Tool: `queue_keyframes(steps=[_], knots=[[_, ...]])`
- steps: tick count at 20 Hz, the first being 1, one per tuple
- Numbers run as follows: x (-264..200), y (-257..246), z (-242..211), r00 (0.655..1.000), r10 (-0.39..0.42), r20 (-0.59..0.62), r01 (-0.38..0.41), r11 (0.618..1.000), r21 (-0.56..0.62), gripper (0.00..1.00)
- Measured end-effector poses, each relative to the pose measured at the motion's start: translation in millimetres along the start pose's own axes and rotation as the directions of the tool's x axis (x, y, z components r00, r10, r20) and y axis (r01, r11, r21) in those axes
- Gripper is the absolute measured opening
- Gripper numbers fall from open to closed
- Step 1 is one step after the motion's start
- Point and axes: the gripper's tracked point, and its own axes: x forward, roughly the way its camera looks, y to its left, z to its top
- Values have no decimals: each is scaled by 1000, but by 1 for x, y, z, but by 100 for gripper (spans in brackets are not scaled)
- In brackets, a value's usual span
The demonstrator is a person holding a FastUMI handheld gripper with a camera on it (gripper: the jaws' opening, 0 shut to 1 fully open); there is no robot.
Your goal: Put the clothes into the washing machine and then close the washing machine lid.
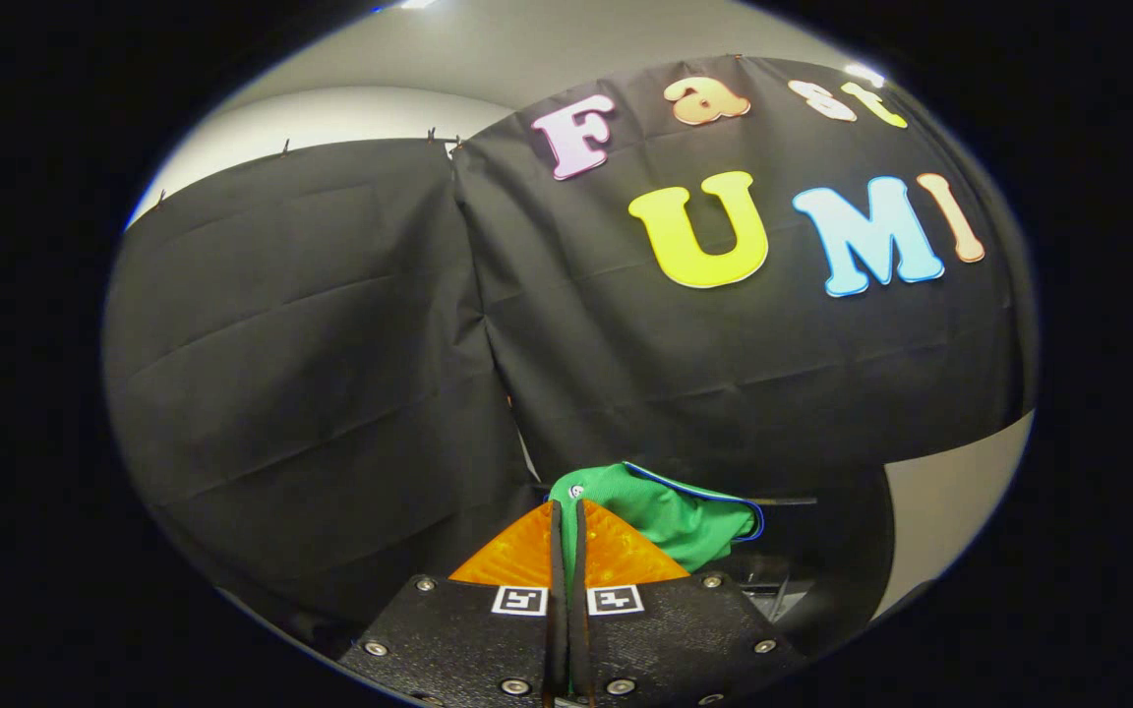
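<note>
The gripper point(566, 511) is raised toward the black cloth wall point(330, 344), and its two fingers point(517, 556) are pressed nearly together, clamped on one green garment point(670, 511). A thin strip of the green fabric shows in the slit between the fingers, running down their whole length. The rest of the garment bunches just beyond the fingertips and spills off to one side of them, hanging in front of the wall.

Much of the garment is hidden. The fingers cover its near part, and the folds make it impossible to tell what kind of clothing it is. A dark blue trim edges its upper and far side, and a small white mark sits on the fabric right at the fingertips; the mark is too small to make out.

Below the garment, beside the gripper body, lie some dark and pale shapes point(763, 585) in shadow. They are cut off by the gripper and too dim to identify.

Two small square markers point(519, 600) sit on the gripper, one behind each finger. Several screws dot the gripper body.

The wall is made of two cloth panels meeting at a seam above the gripper. A pale wall point(330, 113) shows above them.
</note>
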Motion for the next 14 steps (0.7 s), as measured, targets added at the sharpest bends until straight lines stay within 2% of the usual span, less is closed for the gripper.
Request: queue_keyframes(steps=[6,14], knots=[[40,27,-45,999,8,-32,-9,1000,-25,1],[90,2,-143,981,-107,-160,101,994,-48,1]])
